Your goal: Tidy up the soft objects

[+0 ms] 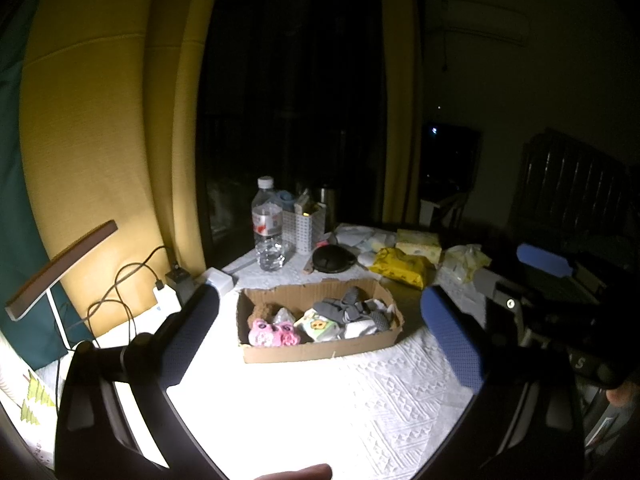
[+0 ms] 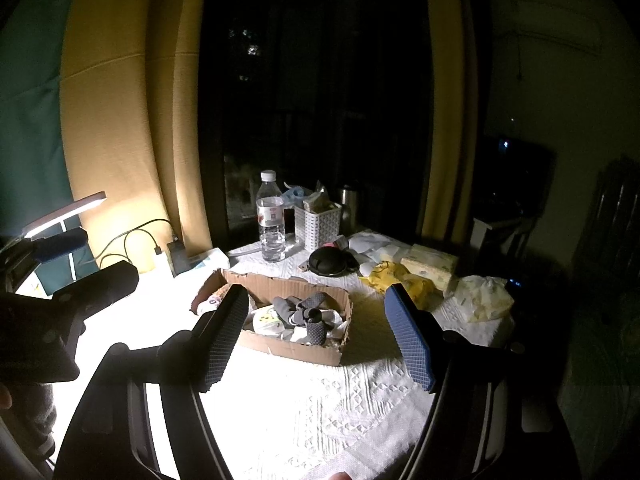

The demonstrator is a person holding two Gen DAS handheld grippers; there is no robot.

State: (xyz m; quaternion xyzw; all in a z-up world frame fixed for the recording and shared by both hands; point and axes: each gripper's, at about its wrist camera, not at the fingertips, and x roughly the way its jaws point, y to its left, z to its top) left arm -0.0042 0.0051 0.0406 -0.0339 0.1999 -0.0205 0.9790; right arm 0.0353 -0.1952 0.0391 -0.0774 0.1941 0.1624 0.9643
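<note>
We hold both tongs, left [image 1: 320, 332] and right [image 2: 316, 336], apart and empty; glare may make us snag the cardboard box [image 1: 320, 350] rather than socks [image 1: 352, 308].

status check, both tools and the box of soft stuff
Left tool open, empty. Right tool open, empty. Socks in cardboard box, untouched. Path clear.

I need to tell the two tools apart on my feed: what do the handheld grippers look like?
Both are black plastic frames ending in two flat fingers with dimpled pads. On the left gripper one pad reads dark and the other blue; the right gripper shows the same pairing, with its blue pad alike. Round screw heads dot the frames. No cables or sleeves are visible.
</note>
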